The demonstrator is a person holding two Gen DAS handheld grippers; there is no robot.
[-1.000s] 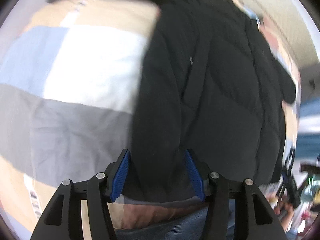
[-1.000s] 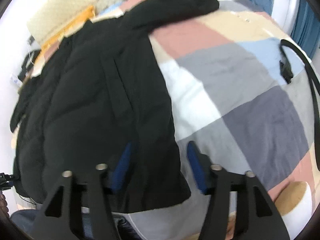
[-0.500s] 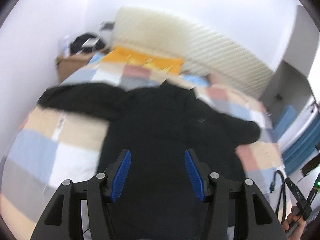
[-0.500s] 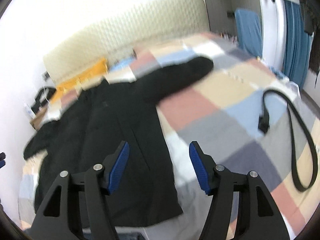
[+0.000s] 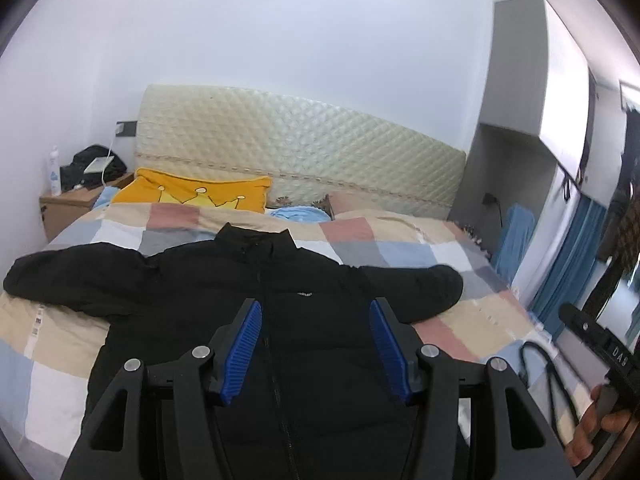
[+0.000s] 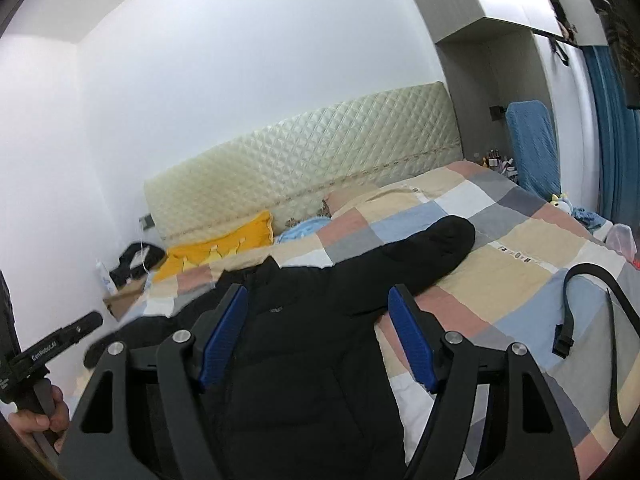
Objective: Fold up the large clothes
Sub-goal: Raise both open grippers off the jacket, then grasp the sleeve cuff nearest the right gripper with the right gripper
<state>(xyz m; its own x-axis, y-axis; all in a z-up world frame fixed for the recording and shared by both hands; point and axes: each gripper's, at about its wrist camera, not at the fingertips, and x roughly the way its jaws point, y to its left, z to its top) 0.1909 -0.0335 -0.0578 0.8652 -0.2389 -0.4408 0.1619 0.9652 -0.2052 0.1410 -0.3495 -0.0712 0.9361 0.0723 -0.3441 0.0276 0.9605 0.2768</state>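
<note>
Grabbing only the slippery top layer could let the jacket [image 5: 224, 320] bunch unevenly. My left gripper [image 5: 316, 350] hangs half open, empty; my right gripper [image 6: 318, 336] is opening, nothing between its jaws. The black puffy jacket lies flat on the bed [image 6: 520, 256], zipped, sleeves spread.

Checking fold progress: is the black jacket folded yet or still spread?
Spread. The black jacket lies flat, front up, on the patchwork bedspread, both sleeves stretched out sideways, zipper running straight down the middle. No fold visible.
</note>
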